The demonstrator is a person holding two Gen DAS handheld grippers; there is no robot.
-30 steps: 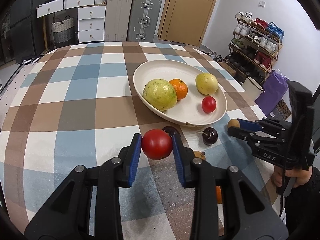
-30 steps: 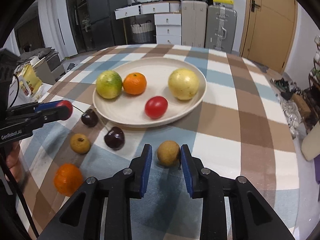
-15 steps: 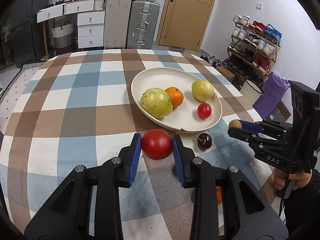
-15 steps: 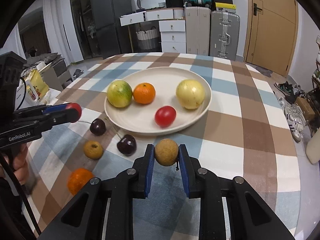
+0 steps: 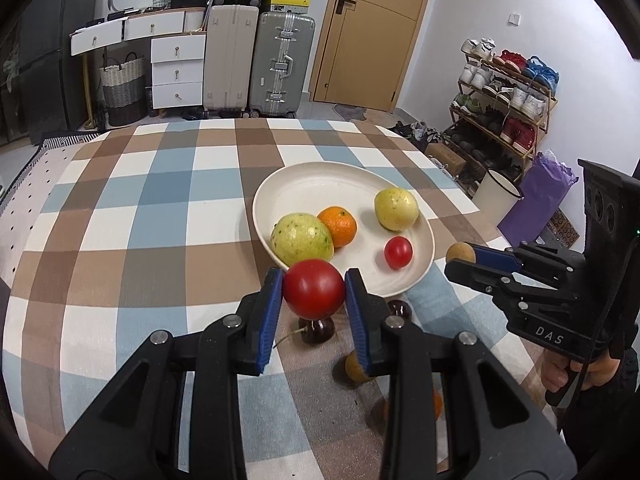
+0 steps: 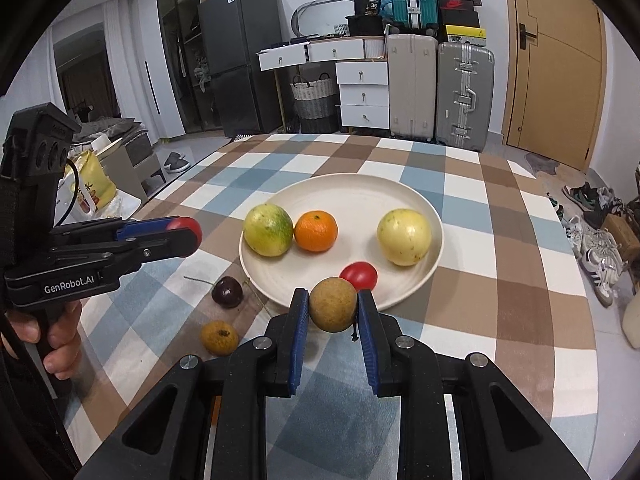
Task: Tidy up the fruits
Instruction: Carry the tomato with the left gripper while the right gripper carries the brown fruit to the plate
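Observation:
My left gripper [image 5: 314, 286] is shut on a red tomato [image 5: 314, 289], held above the checked cloth just before the white plate [image 5: 320, 184]. My right gripper [image 6: 333, 304] is shut on a brown longan [image 6: 333, 304], lifted near the plate's [image 6: 360, 196] front rim. The plate holds a green-yellow fruit [image 6: 268, 230], an orange [image 6: 316, 231], a pale yellow fruit [image 6: 404, 237] and a small red tomato [image 6: 360, 275]. On the cloth lie a dark cherry [image 6: 227, 292] and a second longan [image 6: 219, 337]. The left gripper [image 6: 188, 232] shows at the left of the right wrist view.
Two dark cherries [image 5: 318, 330] and a longan [image 5: 354, 368] lie under the left gripper, and an orange [image 5: 437, 406] sits behind its right finger. The round table's edge curves off to the right, with a shoe rack [image 5: 504, 96] beyond. Suitcases [image 6: 464, 96] and drawers stand behind.
The right gripper closed on the brown longan and lifted it off the cloth. Both grippers rose with their fruit, and the plate now appears lower and nearer in each view.

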